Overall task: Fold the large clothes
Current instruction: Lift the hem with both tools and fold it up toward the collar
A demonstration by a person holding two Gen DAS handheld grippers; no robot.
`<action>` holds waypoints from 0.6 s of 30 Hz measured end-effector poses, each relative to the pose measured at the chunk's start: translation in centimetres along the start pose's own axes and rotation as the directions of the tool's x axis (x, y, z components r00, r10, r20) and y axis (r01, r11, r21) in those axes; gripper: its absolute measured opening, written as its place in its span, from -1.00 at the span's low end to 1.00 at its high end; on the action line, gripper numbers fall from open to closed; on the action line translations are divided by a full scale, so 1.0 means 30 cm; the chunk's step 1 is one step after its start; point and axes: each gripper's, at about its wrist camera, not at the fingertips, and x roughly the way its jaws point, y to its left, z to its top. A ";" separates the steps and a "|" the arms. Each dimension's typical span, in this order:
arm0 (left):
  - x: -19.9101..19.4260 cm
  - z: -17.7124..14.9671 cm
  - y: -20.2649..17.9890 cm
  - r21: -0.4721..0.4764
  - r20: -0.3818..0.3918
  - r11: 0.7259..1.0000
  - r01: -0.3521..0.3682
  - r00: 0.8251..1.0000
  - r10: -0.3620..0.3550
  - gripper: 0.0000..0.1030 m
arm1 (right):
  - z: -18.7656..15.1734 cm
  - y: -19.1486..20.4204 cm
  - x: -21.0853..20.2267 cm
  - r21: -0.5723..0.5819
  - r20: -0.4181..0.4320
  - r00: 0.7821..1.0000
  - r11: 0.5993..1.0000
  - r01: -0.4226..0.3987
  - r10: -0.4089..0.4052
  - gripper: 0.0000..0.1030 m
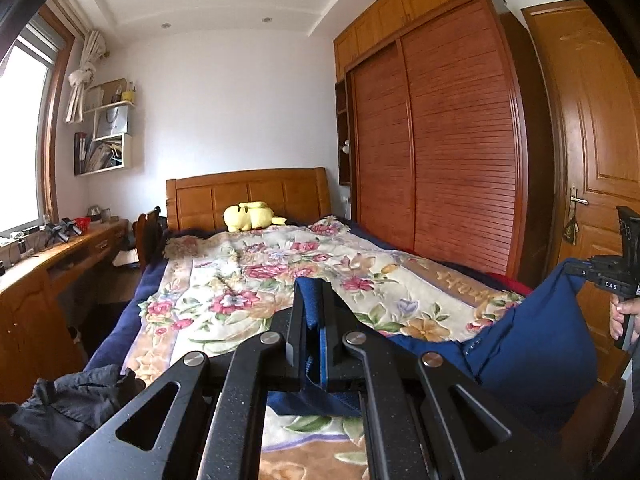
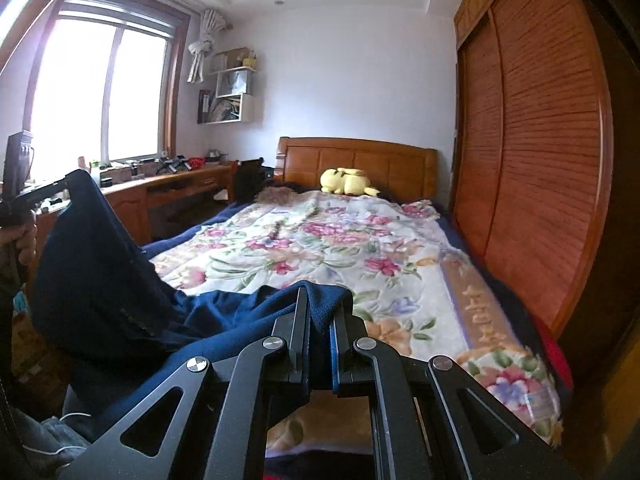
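Because a large garment folds cleanly only once it hangs flat from two separated points, the navy garment (image 1: 528, 336) is pinched at two places along one edge and raised above the near end of the bed (image 1: 248, 280), where the floral blanket (image 2: 320, 248) offers a broad, soft surface for laying it down.

Left: the left gripper (image 1: 314, 312) has its jaws closed almost completely, with a fold of navy cloth clamped between them and rising just past the tips. It points nearly level, dipping slightly toward the headboard (image 1: 248, 192). In the right wrist view, the same tool appears at the frame's left edge, with fingers (image 2: 24, 240) of the hand wrapped round its handle and cloth draping from it in a steep sheet.

Centre: between the two grips the fabric sags in a slack curve, its low part resting on or just above the blanket; which of these cannot be told.

Right: the right gripper (image 2: 320, 312) is likewise closed on a bunched fold of the garment and is held near level, aimed up the bed toward the yellow plush toy (image 2: 348, 182). Judged from the slack, the garment has yet to be spread taut, so folding is at an early stage.
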 end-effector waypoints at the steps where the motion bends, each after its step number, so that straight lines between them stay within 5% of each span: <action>1: 0.018 -0.014 0.008 0.005 -0.004 1.000 -0.005 1.000 0.005 -0.91 | -0.011 0.017 -0.002 -0.020 -0.010 1.000 1.000 0.011 -0.012 -0.87; 11: 0.363 -0.231 0.064 -0.032 -0.211 0.998 -0.051 0.977 0.044 -0.91 | -0.165 0.039 0.386 -0.028 -0.196 0.980 0.999 -0.031 0.025 -0.87; 18: 0.535 -0.362 0.080 -0.009 -0.269 0.995 -0.095 0.959 0.089 -0.91 | -0.253 0.043 0.683 -0.018 -0.256 0.965 0.998 -0.058 0.052 -0.87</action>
